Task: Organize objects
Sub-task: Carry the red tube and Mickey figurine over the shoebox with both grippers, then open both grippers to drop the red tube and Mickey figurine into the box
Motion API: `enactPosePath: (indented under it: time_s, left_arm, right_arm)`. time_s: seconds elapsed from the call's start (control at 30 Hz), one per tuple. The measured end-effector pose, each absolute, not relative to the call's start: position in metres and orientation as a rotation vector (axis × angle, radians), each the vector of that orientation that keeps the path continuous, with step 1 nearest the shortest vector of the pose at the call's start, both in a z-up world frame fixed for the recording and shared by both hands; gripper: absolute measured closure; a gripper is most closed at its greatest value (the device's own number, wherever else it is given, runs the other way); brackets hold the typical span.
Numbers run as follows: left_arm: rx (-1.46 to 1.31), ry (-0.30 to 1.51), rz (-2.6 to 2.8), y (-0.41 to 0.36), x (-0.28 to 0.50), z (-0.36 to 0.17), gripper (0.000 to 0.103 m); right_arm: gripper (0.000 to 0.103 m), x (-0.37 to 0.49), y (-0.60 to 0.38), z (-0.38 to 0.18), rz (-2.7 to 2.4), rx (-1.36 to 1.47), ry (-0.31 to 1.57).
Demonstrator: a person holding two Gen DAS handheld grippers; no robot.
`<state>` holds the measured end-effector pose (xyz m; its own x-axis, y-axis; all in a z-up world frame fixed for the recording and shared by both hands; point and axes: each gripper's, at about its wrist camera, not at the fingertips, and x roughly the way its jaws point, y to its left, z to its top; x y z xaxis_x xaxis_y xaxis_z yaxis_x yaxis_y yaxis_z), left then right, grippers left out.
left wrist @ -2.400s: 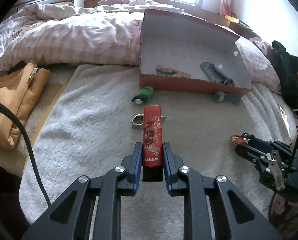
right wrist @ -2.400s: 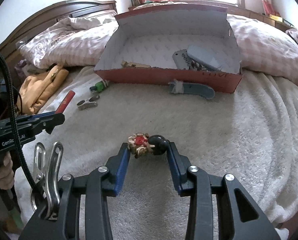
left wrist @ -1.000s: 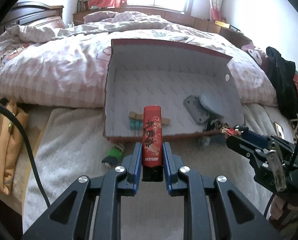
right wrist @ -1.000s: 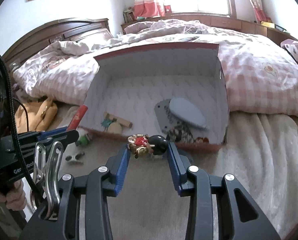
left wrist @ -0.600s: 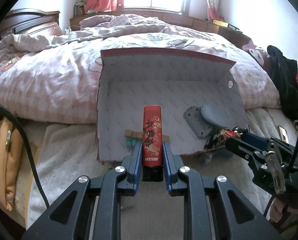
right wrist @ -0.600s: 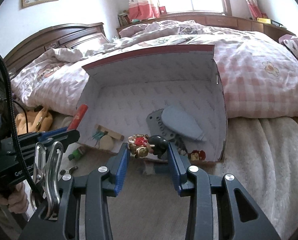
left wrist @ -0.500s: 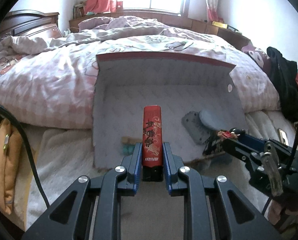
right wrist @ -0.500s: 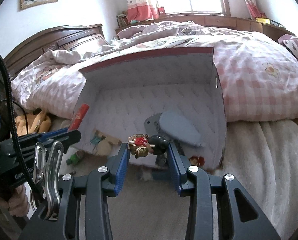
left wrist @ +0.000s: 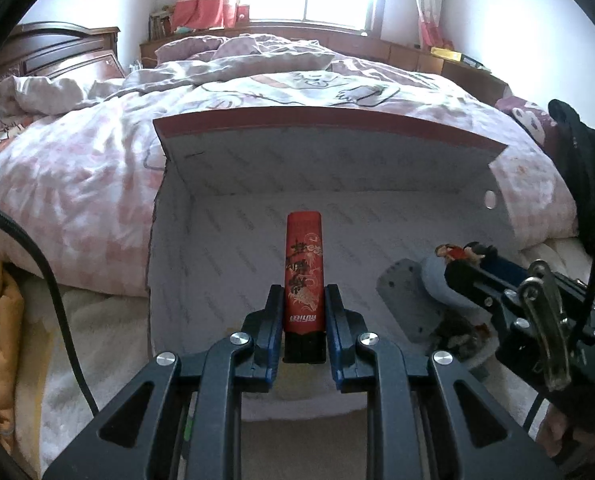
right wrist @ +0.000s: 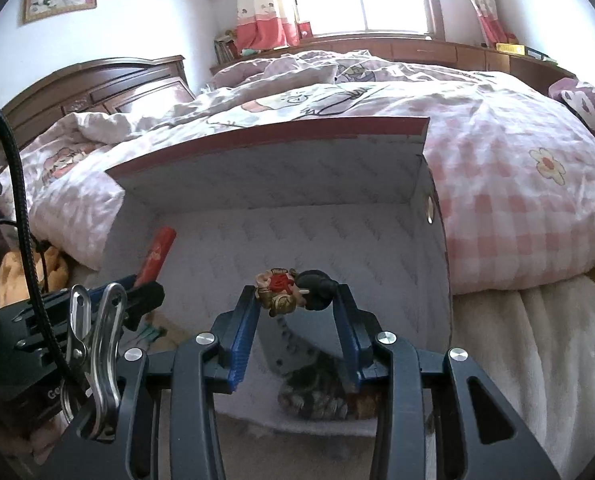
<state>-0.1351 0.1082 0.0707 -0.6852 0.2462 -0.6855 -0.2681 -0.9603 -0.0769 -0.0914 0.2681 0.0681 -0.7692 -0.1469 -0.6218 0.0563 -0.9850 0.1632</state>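
Two objects are being carried into the open box (left wrist: 377,168) that is sitting on the bed (left wrist: 97,320), and the step in hand, as I judge it, is setting each one down on the box's white floor. To do it well, each tool should be lowering until its load is nearly resting on the floor before the fingers are spreading, so neither piece is dropping or bouncing out over the low front edge. The left load should be going to the bare left half of the floor, the right load near the right wall, clear of the grey perforated plate (left wrist: 401,296) and the dark patterned bundle (right wrist: 317,396) lying at the front right corner. The left tool (left wrist: 303,316) is pressed together on the lower end of a red lighter (left wrist: 303,264), which is pointing forward above the middle of the box floor. The right tool (right wrist: 295,304) is standing partly spread, pinching a small figurine (right wrist: 293,290) crosswise between its pads, above the plate in the right half of the box. Neither object is touching the box yet, as far as I am able to tell.
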Motion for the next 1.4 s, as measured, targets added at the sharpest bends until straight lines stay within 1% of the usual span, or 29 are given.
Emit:
enactPosePath:
  time_s: [0.4, 0.63, 0.67, 0.7, 0.73, 0.77, 0.8, 1.0, 1.07, 1.13, 1.17, 1.4]
  left_arm:
    - [-1.076, 0.085, 2.675, 0.119, -0.153, 0.053, 0.084]
    - [-1.092, 0.099, 2.697, 0.119, -0.156, 0.047, 0.083]
    - [-1.098, 0.102, 2.705, 0.119, -0.156, 0.047, 0.08]
    - [-1.107, 0.107, 2.716, 0.119, -0.156, 0.048, 0.073]
    - [-1.109, 0.11, 2.72, 0.119, -0.156, 0.048, 0.068]
    - [-1.107, 0.114, 2.726, 0.119, -0.156, 0.048, 0.061]
    - [-1.102, 0.117, 2.73, 0.119, -0.155, 0.049, 0.058]
    - [-1.107, 0.125, 2.732, 0.119, -0.152, 0.05, 0.056]
    - [-1.112, 0.13, 2.732, 0.119, -0.15, 0.05, 0.056]
    - [-1.119, 0.132, 2.729, 0.119, -0.147, 0.049, 0.056]
    - [-1.121, 0.131, 2.728, 0.118, -0.146, 0.049, 0.056]
    - [-1.119, 0.119, 2.723, 0.116, -0.135, 0.052, 0.056]
  right_arm:
    - [0.064, -0.116, 0.267, 0.061, -2.891, 1.022, -0.157]
    - [0.064, -0.122, 0.27, 0.053, -2.89, 1.054, -0.166]
    - [0.064, -0.122, 0.271, 0.053, -2.892, 1.055, -0.169]
    - [0.064, -0.121, 0.271, 0.053, -2.894, 1.052, -0.172]
    - [0.064, -0.12, 0.271, 0.054, -2.894, 1.048, -0.174]
    - [0.064, -0.12, 0.271, 0.054, -2.894, 1.044, -0.177]
    - [0.064, -0.119, 0.272, 0.055, -2.893, 1.041, -0.181]
    - [0.064, -0.117, 0.273, 0.056, -2.885, 1.019, -0.21]
    - [0.061, -0.116, 0.272, 0.058, -2.879, 1.008, -0.216]
    - [0.047, -0.114, 0.273, 0.059, -2.875, 0.991, -0.233]
    - [0.045, -0.112, 0.273, 0.059, -2.872, 0.984, -0.246]
    - [0.044, -0.101, 0.268, 0.063, -2.862, 0.957, -0.245]
